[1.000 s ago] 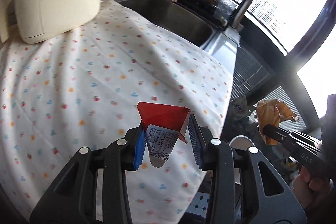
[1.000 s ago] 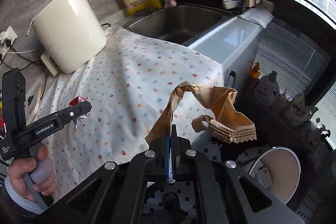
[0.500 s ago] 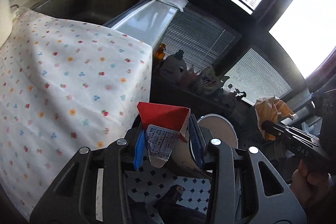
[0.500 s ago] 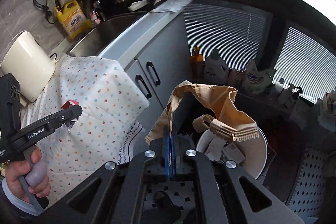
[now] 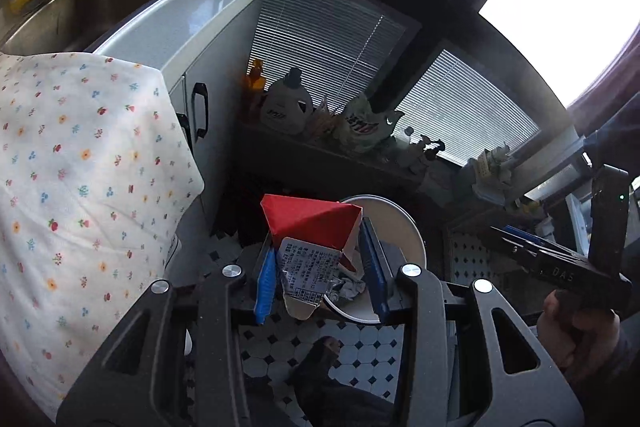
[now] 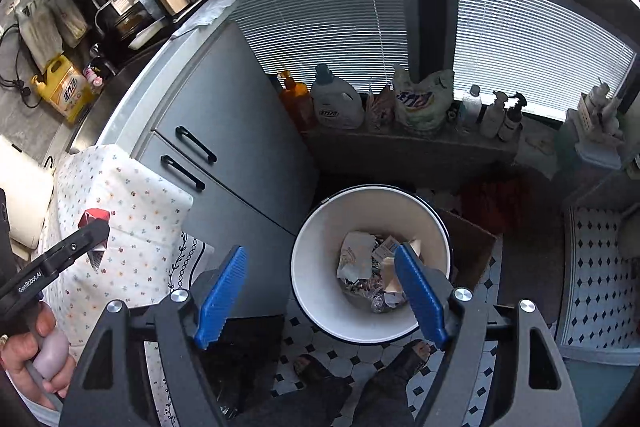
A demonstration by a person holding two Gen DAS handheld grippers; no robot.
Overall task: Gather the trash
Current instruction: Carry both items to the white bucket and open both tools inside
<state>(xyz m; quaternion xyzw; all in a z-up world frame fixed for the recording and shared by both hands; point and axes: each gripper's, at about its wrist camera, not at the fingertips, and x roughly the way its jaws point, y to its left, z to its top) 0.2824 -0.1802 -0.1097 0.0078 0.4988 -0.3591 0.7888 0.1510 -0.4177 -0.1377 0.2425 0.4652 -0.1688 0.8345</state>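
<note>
Left wrist view: left gripper (image 5: 320,267), blue pads clamped on a red carton (image 5: 310,227), red end pointing away from the fingers, printed label toward the camera.
Carton axis: runs roughly along the fingers, tilted slightly.
Bin from left fingers: white bin (image 5: 404,223) lies just beyond and below the fingertips, partly hidden behind the carton; crumpled waste shows inside.
Right wrist view: right gripper (image 6: 320,291), pads wide apart and holding nothing, poised above the bin's (image 6: 312,291) mouth, which already holds paper scraps (image 6: 372,271).
Nearer hand: the right sits over the bin but is empty; the left carries the load and is judged slightly short of the opening.
Coming move: likely a small advance of the left gripper over the rim, then release.
Beside the left fingers: flowered cloth (image 5: 80,167), to their left.
</note>
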